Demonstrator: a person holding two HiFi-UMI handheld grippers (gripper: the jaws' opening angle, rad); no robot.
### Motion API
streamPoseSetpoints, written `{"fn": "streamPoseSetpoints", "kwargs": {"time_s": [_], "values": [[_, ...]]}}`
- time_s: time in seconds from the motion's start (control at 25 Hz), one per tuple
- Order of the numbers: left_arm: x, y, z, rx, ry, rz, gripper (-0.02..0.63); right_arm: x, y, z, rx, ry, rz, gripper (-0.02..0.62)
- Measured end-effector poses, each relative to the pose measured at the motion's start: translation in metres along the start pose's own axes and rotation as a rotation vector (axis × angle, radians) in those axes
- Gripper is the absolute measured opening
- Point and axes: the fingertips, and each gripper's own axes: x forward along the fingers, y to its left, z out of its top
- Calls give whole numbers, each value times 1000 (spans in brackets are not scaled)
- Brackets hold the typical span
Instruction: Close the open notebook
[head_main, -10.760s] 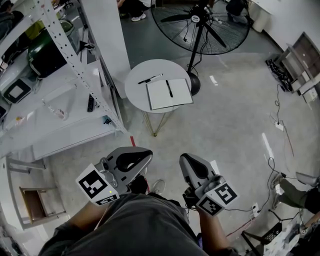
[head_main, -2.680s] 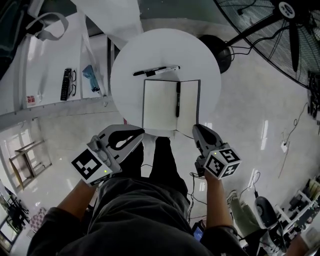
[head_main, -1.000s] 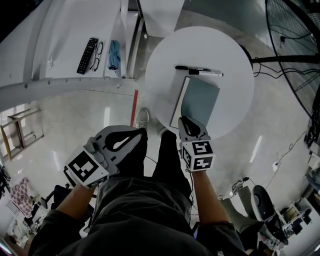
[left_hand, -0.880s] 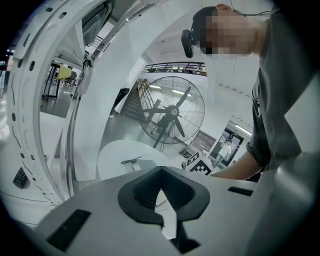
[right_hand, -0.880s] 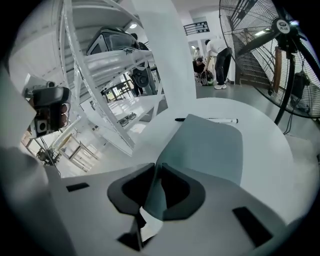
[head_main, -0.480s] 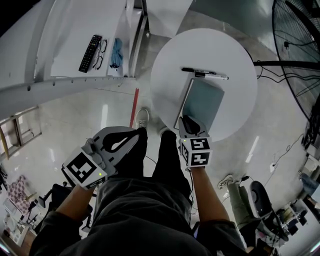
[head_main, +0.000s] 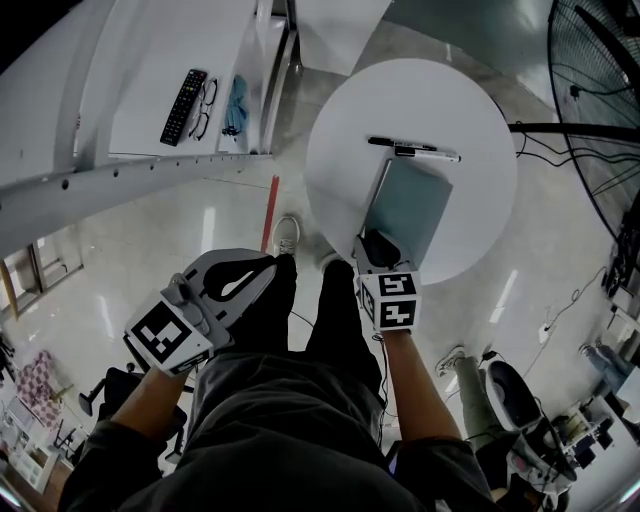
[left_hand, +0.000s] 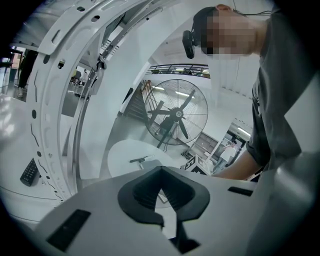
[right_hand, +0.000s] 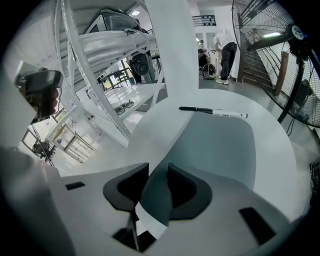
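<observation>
On the round white tabletop (head_main: 340, 150) we see the notebook (head_main: 408, 205) lying with its grey-blue cover facing up, toward the side of the tabletop nearest us. Its near corner reaches almost to the rim. That corner runs up between the jaws of the right claw (head_main: 375, 245), which points steeply down at it. In the right gripper view the jaws stand spread and have just been opening. The cover's corner is still in the gap, with space showing beside it on the left and a strip of white showing beneath it.

Just beyond the notebook's far edge lies a black-and-white pen (head_main: 414, 149), roughly parallel to that edge. We cannot tell whether the two touch.

Our left claw (head_main: 270, 265) hangs off the tabletop, over the glossy floor (head_main: 230, 200) and well apart from the notebook. Its tips are pressed together with nothing between them.

Farther out, on our left, a white shelf (head_main: 140, 60) carries a dark remote (head_main: 184, 92) with a pair of glasses (head_main: 207, 92) just beside it. A large black fan (head_main: 600, 70) stands on our right.
</observation>
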Motion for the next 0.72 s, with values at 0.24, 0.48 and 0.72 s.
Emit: {"fn": "streamPoseSetpoints", "kwargs": {"time_s": [0.24, 0.48, 0.72], "values": [[5, -2, 5, 15, 6, -17, 12, 0, 7, -1, 49, 3, 65, 181], [16, -8, 19, 40, -5, -37, 12, -9, 4, 11, 88, -40, 120, 184], [27, -19, 37, 76, -5, -48, 12, -37, -5, 42, 107, -128, 121, 161]]}}
